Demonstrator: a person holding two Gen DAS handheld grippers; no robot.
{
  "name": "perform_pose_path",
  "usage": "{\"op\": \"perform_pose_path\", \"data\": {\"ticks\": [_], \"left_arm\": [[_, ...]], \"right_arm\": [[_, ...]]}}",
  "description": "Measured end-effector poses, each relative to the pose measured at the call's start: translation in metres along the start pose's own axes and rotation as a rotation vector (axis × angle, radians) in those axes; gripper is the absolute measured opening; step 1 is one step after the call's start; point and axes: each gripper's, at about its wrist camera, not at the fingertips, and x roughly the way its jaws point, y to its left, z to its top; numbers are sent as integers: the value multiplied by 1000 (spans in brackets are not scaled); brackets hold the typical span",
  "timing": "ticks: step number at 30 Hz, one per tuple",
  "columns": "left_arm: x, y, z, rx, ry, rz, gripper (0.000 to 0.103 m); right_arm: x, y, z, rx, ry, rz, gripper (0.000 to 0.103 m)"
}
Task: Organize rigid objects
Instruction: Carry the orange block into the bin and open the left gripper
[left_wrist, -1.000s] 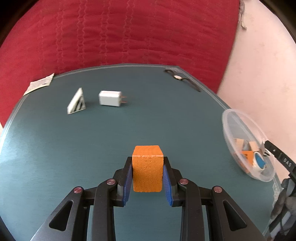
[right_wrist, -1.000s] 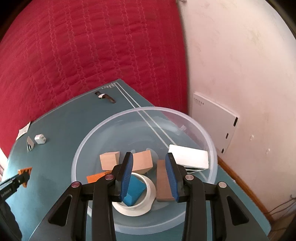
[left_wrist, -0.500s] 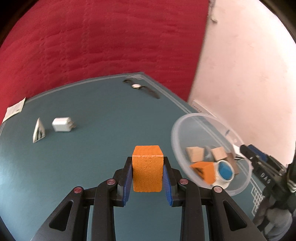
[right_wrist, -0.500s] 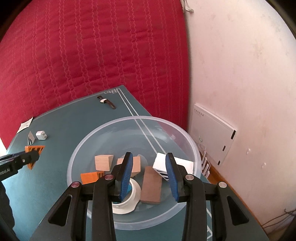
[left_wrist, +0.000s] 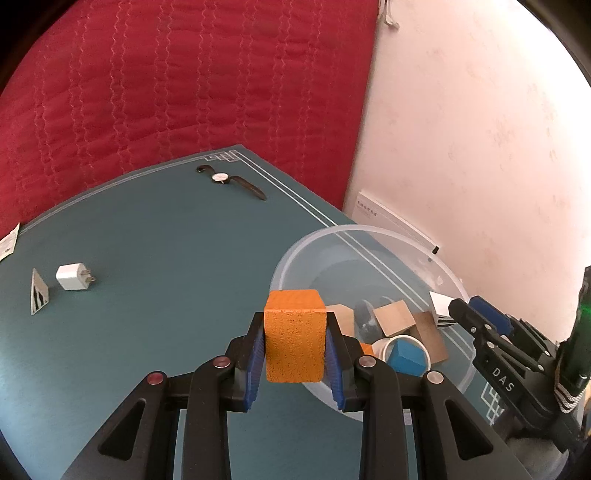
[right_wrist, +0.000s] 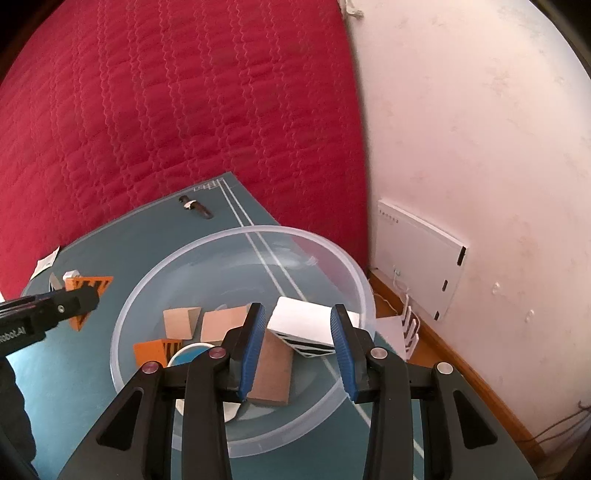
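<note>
My left gripper (left_wrist: 295, 354) is shut on an orange block (left_wrist: 294, 334) and holds it above the near left rim of a clear plastic bowl (left_wrist: 458, 284). The bowl (right_wrist: 236, 240) holds several pieces: tan wooden blocks (right_wrist: 181, 321), a brown block (right_wrist: 273, 369), a white striped block (right_wrist: 306, 325), an orange piece (right_wrist: 151, 352) and a white ring with a blue block (left_wrist: 406, 356). My right gripper (right_wrist: 297, 350) is open and empty over the bowl's near right side. The left gripper and its orange block (right_wrist: 86, 286) also show in the right wrist view.
On the teal mat (left_wrist: 166, 258) lie a white charger plug (left_wrist: 74, 281), a striped white wedge (left_wrist: 38, 297), a wristwatch (left_wrist: 229, 181) at the far edge and a paper slip (left_wrist: 9, 243). A red quilted backdrop stands behind, a pink wall at right.
My left gripper has carried the orange block to the right, up to the bowl's rim. My right gripper has drawn back a little over the bowl and stays open.
</note>
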Motion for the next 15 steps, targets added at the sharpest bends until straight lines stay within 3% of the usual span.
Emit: {"op": "perform_pose_path", "data": {"ticks": [10, 11, 12, 13, 15], "left_arm": [[15, -16, 3, 9, 7, -34, 33], [16, -17, 4, 5, 8, -37, 50], [17, -16, 4, -3, 7, -36, 80], [17, -15, 3, -15, -6, -30, 89], [13, -13, 1, -21, -44, -13, 92]], "right_arm": [[3, -6, -1, 21, 9, 13, 38], [3, -6, -1, 21, 9, 13, 38], [2, -7, -1, 21, 9, 13, 38], [2, -7, -1, 22, 10, 13, 38], [3, -7, 0, 23, 10, 12, 39]]}}
